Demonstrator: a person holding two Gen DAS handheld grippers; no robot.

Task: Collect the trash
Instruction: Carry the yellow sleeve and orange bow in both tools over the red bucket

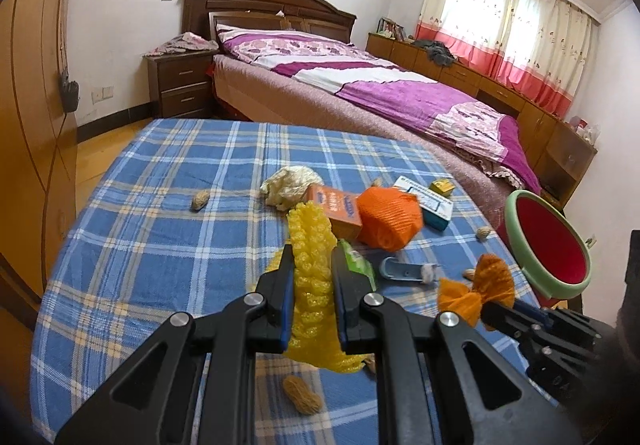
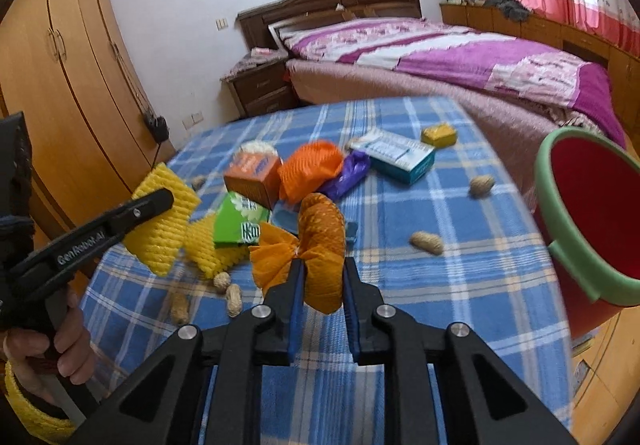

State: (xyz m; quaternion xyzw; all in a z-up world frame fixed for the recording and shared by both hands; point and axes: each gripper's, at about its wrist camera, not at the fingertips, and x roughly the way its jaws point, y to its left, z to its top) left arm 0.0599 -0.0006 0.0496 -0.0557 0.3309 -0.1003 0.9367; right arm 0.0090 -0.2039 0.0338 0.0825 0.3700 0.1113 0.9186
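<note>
The purple wrapper [image 2: 347, 176] lies mostly hidden under the orange foam net [image 2: 310, 169], and the blue object [image 2: 286, 215] behind the netted roll [image 2: 322, 245] cannot be identified. The red bucket [image 2: 592, 221] is cut off by the right edge, and print on the green packet [image 2: 236, 223] blurs.

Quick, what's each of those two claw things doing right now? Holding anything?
Left gripper: closed on a yellow foam net sleeve.
Right gripper: closed on an orange mesh net bag.

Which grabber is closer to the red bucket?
The right one. The right gripper, squeezing orange mesh netting, is just beside the red bucket. The left gripper, holding yellow foam netting, is over the table's far side from it.
</note>
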